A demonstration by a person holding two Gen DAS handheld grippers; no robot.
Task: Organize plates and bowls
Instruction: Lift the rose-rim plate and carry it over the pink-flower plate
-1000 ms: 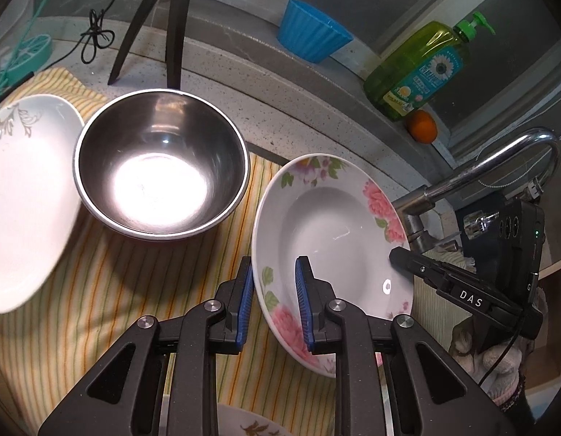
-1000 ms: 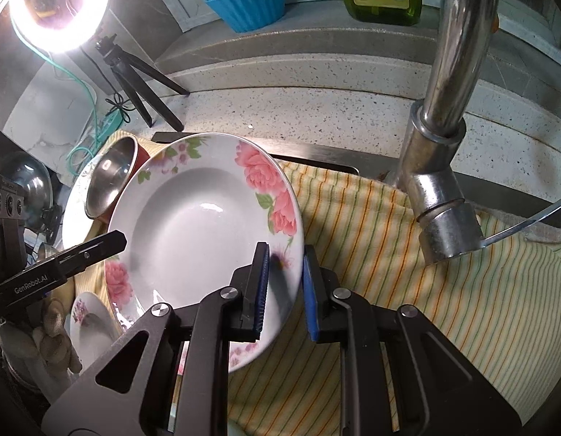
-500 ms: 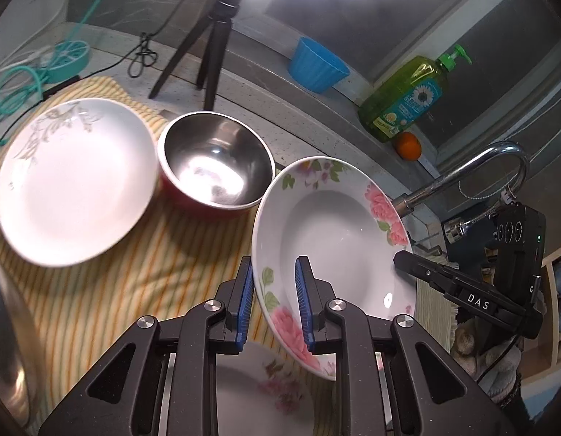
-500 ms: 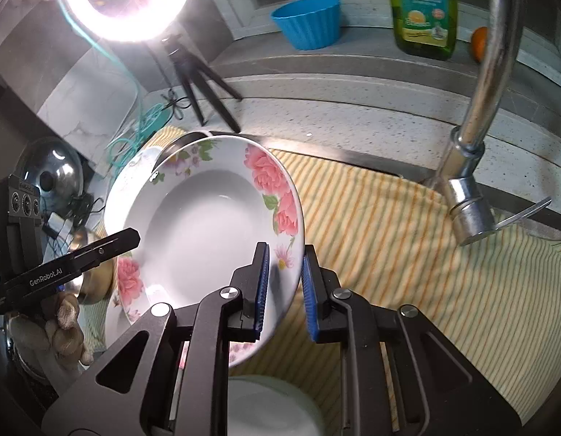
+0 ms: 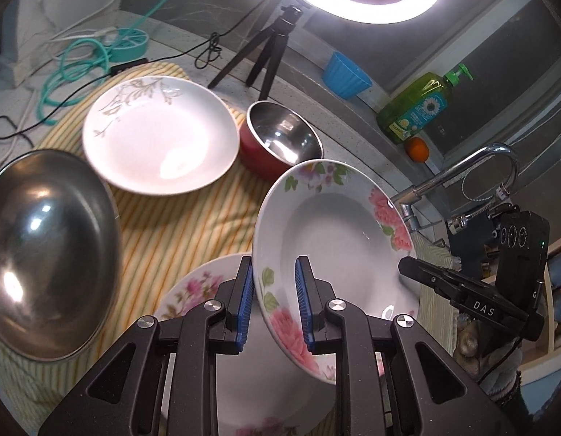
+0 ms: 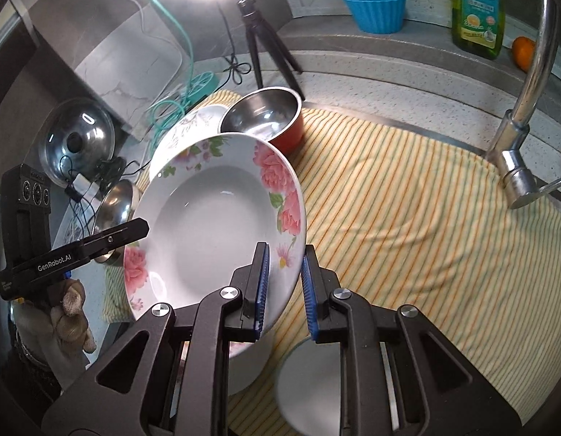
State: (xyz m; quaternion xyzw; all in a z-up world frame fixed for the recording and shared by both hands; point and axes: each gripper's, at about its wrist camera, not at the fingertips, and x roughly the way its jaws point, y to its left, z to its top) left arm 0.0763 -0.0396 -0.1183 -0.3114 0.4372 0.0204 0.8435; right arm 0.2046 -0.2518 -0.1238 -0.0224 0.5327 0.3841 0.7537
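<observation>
Above the striped cloth (image 6: 407, 218), the glossy rose-patterned plate (image 5: 338, 239) sits higher than before, tilted; left gripper (image 5: 274, 303) and right gripper (image 6: 285, 287) each pinch its rim. Second floral plate (image 5: 193, 290) now at 6 o'clock below.

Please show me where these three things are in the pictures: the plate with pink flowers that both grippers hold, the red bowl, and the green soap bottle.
flowered plate (image 5: 338, 239): left wrist view, on its white inner well.
red bowl (image 6: 291, 132): right wrist view, on its red outer wall.
green soap bottle (image 5: 415, 109): left wrist view, on its label.
</observation>
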